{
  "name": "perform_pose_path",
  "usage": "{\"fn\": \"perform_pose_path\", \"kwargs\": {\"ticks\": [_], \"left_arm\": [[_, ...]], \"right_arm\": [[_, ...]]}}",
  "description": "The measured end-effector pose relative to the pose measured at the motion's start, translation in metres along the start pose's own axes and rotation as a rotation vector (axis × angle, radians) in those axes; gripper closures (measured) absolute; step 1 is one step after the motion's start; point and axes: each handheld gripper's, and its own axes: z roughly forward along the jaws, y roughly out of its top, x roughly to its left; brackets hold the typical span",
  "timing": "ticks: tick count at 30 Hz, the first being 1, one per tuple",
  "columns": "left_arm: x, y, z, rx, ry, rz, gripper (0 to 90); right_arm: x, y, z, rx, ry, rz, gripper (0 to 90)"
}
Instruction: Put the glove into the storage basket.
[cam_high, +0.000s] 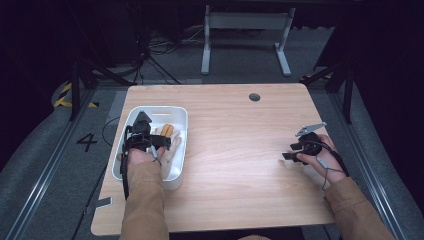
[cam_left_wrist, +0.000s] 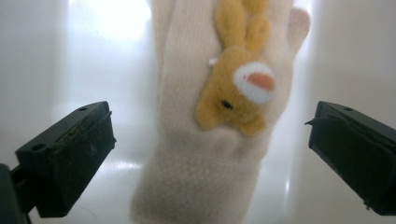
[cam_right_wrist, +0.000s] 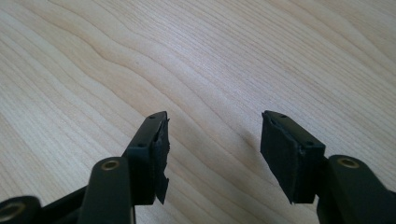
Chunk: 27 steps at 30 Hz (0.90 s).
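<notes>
A cream knitted glove with a small orange plush animal sewn on its back lies flat in a white plastic bin at the table's left. My left gripper hangs just above the glove. Its jaws stand wide apart on either side of the cuff, and neither pad touches the glove. In the high view the left gripper points into the bin over the glove. My right gripper is open with nothing between its jaws. It hovers low over bare wood at the table's right side.
The wooden table has a round cable hole near its far edge. The bin's walls rise close around the left gripper. Beyond the table are a white desk frame, cables on the floor and dark stands at both sides.
</notes>
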Motion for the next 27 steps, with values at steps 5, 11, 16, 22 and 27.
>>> {"fn": "perform_pose_path", "kwargs": {"ticks": [5, 11, 16, 22, 27], "left_arm": [[-0.004, 0.002, -0.015, -0.08, -0.016, 0.024, 0.0], [-0.008, 0.006, -0.035, -0.184, -0.07, 0.065, 0.0], [-0.021, 0.004, -0.048, -0.293, -0.109, 0.135, 0.0], [-0.047, 0.001, -0.052, -0.353, -0.2, 0.231, 0.0], [-0.08, -0.004, -0.051, -0.372, -0.29, 0.377, 0.0]], "right_arm": [[0.0, 0.0, 0.0, 0.002, -0.003, -0.002, 43.0], [0.0, -0.002, -0.001, 0.004, -0.005, 0.001, 43.0], [-0.001, -0.003, -0.002, 0.003, -0.01, 0.006, 42.9], [0.0, -0.005, -0.004, 0.003, -0.013, 0.009, 42.8], [0.0, -0.008, -0.005, -0.017, -0.015, 0.006, 42.2]]}}
